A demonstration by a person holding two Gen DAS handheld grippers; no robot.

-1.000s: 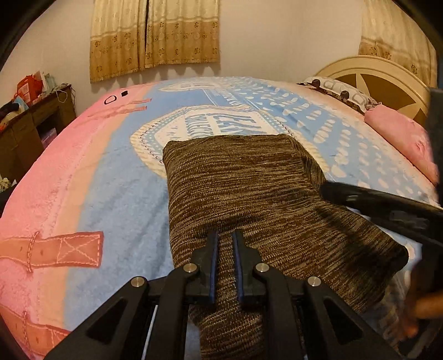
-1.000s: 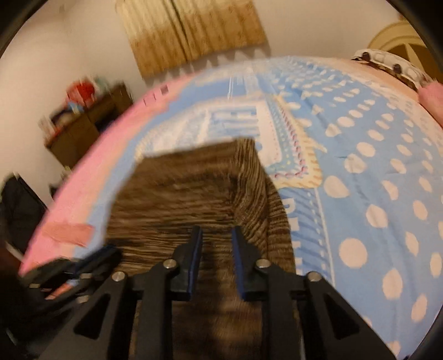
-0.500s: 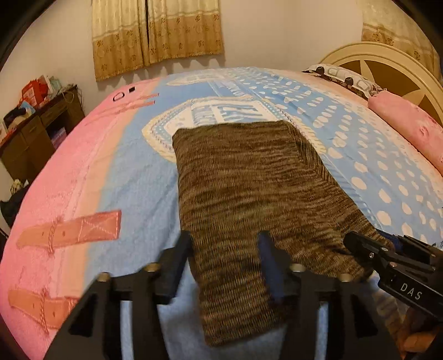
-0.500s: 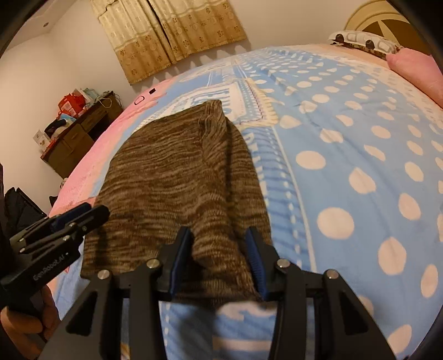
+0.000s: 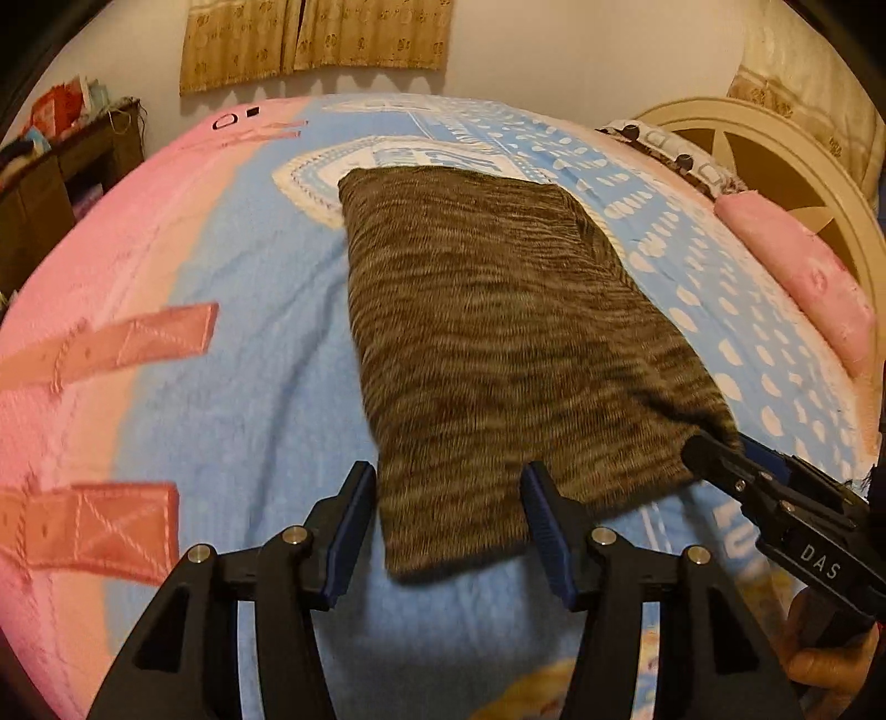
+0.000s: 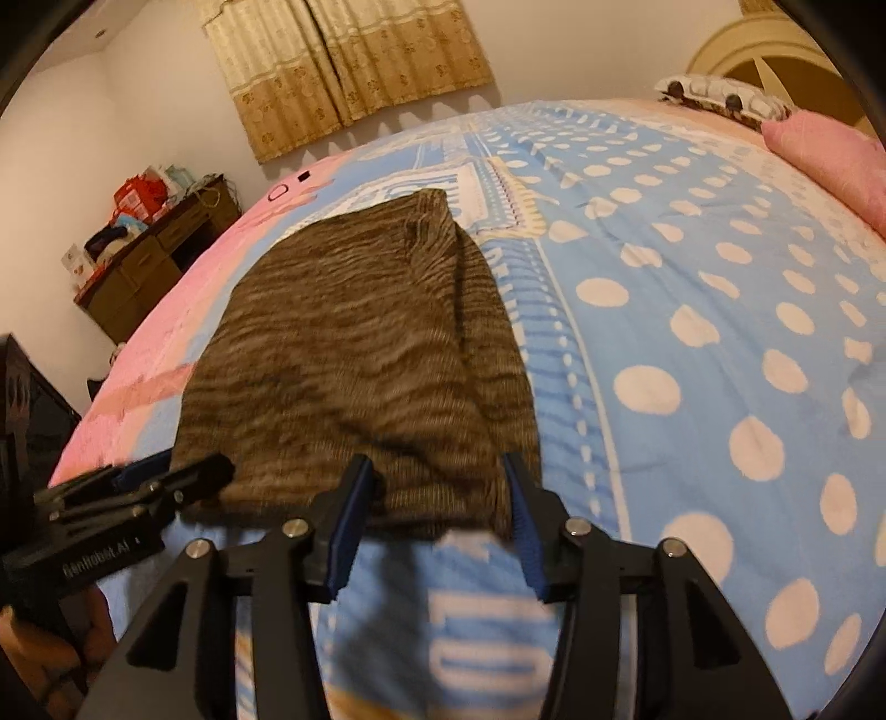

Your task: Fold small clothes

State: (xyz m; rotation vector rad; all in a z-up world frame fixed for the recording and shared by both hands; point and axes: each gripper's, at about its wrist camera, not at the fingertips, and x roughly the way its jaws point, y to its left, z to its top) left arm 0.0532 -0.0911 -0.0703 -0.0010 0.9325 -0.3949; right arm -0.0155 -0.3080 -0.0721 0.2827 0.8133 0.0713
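Left gripper [image 5: 446, 523] and right gripper [image 6: 434, 512], jaws apart and just opened, straddle the near edge of the folded brown knit garment [image 5: 498, 343] lying mid-frame on the bed [image 5: 249, 387]. Soft, light, limp; best pinched at near corners.

Warm, dim indoor light gives both views a yellowish cast, with soft shadows under the curtains [image 5: 313, 41] on the wall. Strong fisheye bending bows the bed [image 5: 249, 343] into a dome (dark vignette at every corner). The knit garment [image 6: 354, 354] looks slightly smeared, and print nearest the right lens is blurred.
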